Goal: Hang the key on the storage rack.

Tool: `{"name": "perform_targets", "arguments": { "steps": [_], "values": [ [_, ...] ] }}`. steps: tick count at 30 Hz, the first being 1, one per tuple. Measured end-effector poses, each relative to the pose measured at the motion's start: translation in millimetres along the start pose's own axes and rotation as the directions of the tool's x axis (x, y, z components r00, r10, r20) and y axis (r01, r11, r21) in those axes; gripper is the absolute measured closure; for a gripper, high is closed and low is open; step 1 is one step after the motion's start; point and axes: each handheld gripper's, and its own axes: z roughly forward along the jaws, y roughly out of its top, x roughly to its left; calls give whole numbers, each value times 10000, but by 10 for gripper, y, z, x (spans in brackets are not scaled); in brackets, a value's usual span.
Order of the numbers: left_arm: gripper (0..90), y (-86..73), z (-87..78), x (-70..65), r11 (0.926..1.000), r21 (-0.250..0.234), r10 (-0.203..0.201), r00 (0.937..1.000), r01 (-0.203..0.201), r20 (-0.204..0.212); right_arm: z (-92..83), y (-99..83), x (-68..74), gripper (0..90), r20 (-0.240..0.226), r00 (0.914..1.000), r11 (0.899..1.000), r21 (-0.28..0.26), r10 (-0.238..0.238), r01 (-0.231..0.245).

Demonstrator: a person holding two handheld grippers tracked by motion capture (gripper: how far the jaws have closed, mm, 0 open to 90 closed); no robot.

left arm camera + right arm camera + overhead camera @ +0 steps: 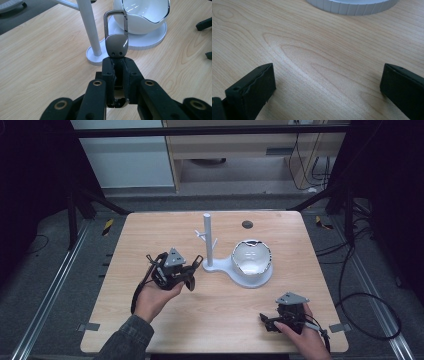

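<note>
Between the left fingers [110, 75], the carabiner [116, 37] stands clamped.

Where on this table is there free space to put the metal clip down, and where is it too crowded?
Bare wood lies left of the white stand, along the table's left edge, and between the two hand-held grippers, left and right. The far right corner is also free. It is crowded around the stand's base and white bowl.

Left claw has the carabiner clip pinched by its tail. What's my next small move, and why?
Probably ease the left claw forward and up toward a peg on the white stand. The carabiner clip is gripped with its loop pointing at the post, not yet on any peg. The right claw rests open on the table.
</note>
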Motion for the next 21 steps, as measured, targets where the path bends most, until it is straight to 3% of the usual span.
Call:
{"name": "perform_targets", "arguments": {
  "steps": [7, 13, 14, 21],
  "values": [
    [803, -27, 5, -37, 9995, -211, 241, 9997, -243, -105, 4, 4, -6, 4, -27, 9999, 10000, -9, -98, 97],
    [804, -52, -21, 53, 9978, -605, -277, 9996, 271, -88, -6, 2, 11, 4, -76, 10000, 10000, 16, 60, -60],
    [803, -42, -29, 66, 9969, -700, -362, 9993, 355, -82, -2, -6, 7, 4, 12, 9999, 9999, -39, -106, 106],
    [803, 61, -67, 118, 9943, -968, -487, 9984, 457, -292, -8, -7, 17, 4, 23, 10000, 10000, -1, -28, 28]
  ]
}}
